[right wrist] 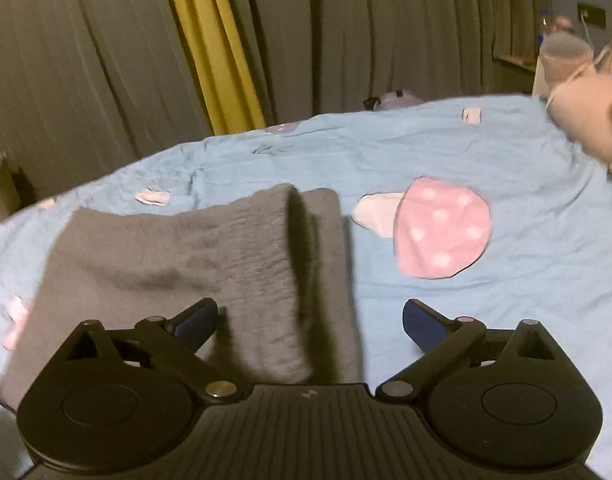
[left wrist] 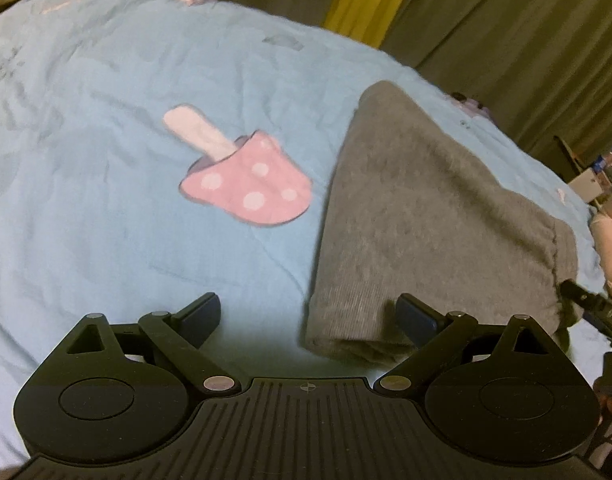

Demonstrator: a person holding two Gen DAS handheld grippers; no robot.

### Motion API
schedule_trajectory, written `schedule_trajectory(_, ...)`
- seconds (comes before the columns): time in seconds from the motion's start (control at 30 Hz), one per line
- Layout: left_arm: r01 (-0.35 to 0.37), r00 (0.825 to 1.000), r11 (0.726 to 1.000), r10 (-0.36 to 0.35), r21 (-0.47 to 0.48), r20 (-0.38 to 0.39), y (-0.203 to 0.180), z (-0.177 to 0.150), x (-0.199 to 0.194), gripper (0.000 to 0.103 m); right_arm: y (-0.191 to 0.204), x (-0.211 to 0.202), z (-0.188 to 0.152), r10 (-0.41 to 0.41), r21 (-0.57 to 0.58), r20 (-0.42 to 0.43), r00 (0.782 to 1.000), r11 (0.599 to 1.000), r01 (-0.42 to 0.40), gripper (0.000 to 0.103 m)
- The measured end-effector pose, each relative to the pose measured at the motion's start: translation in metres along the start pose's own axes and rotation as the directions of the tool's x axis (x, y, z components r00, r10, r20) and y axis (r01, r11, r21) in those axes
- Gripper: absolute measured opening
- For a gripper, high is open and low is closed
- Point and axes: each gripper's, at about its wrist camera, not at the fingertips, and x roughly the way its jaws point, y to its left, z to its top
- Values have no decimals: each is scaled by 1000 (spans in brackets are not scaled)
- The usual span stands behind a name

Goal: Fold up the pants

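A: Where are the folded grey knit pants (left wrist: 422,216) sitting?

B: They are lying flat on the pale blue bed cover (left wrist: 105,200), beside the pink mushroom patch with white dots (left wrist: 245,184) that is stitched into it. The two are lying near each other but apart.

A: Which way is the bundle running?

B: In the left wrist view its long axis is running from the near edge, just in front of the claw, away and slightly rightward toward the grey curtains (left wrist: 506,20). The elastic waistband end (left wrist: 562,264) is pointing right. In the right wrist view the pants (right wrist: 185,264) are showing a fold ridge running away from the camera, with a lower layer showing along its right side.

A: Any containers?

B: I am seeing none clearly; the background clutter is too blurred to name.

A: And the claws?

B: The left claw (left wrist: 310,316) is standing wide, its right finger (left wrist: 418,320) in front of the pants' near corner, gripping nothing. The right claw (right wrist: 310,320) is also gaping wide, hovering over the pants' near edge without pinching them.
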Motion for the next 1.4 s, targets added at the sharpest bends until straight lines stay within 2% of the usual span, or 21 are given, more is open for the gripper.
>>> schedule_trajectory(0.07, 18, 1000, 1000, -18, 14, 13, 0, 6, -1, 98, -9, 3, 0, 33, 28, -24, 999, 999, -33, 99)
schedule_trajectory(0.2, 36, 999, 998, -37, 51, 14, -1, 24, 9, 98, -35, 19, -2, 150, 212, -81, 985, 969, -130, 99)
schedule_trajectory(0.27, 61, 998, 996, -61, 72, 7, -2, 35, 18, 98, -50, 36, -4, 248, 323, -118, 962, 925, -199, 99)
schedule_trajectory(0.33, 100, 995, 993, -99, 59, -25, 0, 47, 34, 98, -56, 53, -10, 335, 403, -171, 926, 882, -244, 99)
schedule_trajectory(0.43, 190, 977, 982, -189, 2, -100, 7, 60, 61, 98, -50, 64, -5, 356, 347, -175, 918, 895, -281, 99)
schedule_trajectory(0.57, 204, 967, 979, -199, 14, -158, 4, 70, 91, 98, -46, 75, -1, 389, 313, -167, 906, 892, -325, 99)
schedule_trajectory(0.63, 260, 951, 965, -250, 32, -181, -1, 73, 102, 98, -46, 79, -1, 403, 312, -148, 903, 885, -344, 99)
schedule_trajectory(0.7, 340, 919, 940, -323, 37, -228, -6, 76, 114, 99, -43, 84, 1, 416, 311, -133, 899, 879, -361, 97)
schedule_trajectory(0.73, 375, 899, 926, -354, 36, -258, -10, 76, 121, 100, -43, 86, 1, 434, 314, -126, 892, 870, -379, 87)
schedule_trajectory(0.77, 396, 884, 917, -369, 42, -286, -13, 77, 128, 101, -44, 89, 3, 450, 318, -124, 885, 863, -394, 84)
schedule_trajectory(0.8, 395, 882, 917, -361, 58, -303, -18, 77, 134, 102, -44, 90, 3, 458, 323, -125, 880, 857, -401, 84)
schedule_trajectory(0.9, 390, 886, 918, -351, 78, -304, -30, 81, 144, 102, -47, 96, 8, 479, 330, -140, 867, 848, -415, 89)
schedule_trajectory(0.93, 385, 886, 920, -347, 69, -306, -34, 82, 148, 102, -47, 100, 11, 494, 345, -148, 857, 838, -424, 99)
schedule_trajectory(0.97, 378, 890, 923, -342, 67, -302, -39, 84, 150, 101, -46, 104, 13, 518, 369, -149, 842, 819, -439, 99)
schedule_trajectory(1.03, 331, 915, 938, -292, 104, -278, -49, 82, 152, 86, -44, 109, 17, 506, 385, -158, 848, 822, -419, 99)
schedule_trajectory(1.07, 312, 925, 940, -267, 139, -269, -56, 81, 151, 69, -40, 108, 18, 488, 375, -156, 859, 834, -405, 90)
schedule_trajectory(1.1, 299, 935, 938, -251, 178, -250, -63, 79, 146, 64, -33, 103, 18, 443, 341, -157, 882, 863, -373, 81)
schedule_trajectory(1.13, 285, 946, 932, -236, 223, -222, -70, 77, 139, 54, -24, 97, 18, 386, 277, -161, 908, 901, -334, 70)
schedule_trajectory(1.2, 249, 963, 924, -205, 291, -175, -80, 75, 126, 38, -11, 86, 18, 346, 219, -149, 926, 925, -310, 63)
schedule_trajectory(1.3, 241, 969, 922, -212, 302, -127, -89, 79, 109, 34, 2, 72, 29, 318, 201, -118, 941, 935, -291, 59)
schedule_trajectory(1.4, 261, 965, 918, -244, 299, -95, -95, 86, 94, 34, 1, 58, 43, 365, 238, -53, 930, 909, -343, 56)
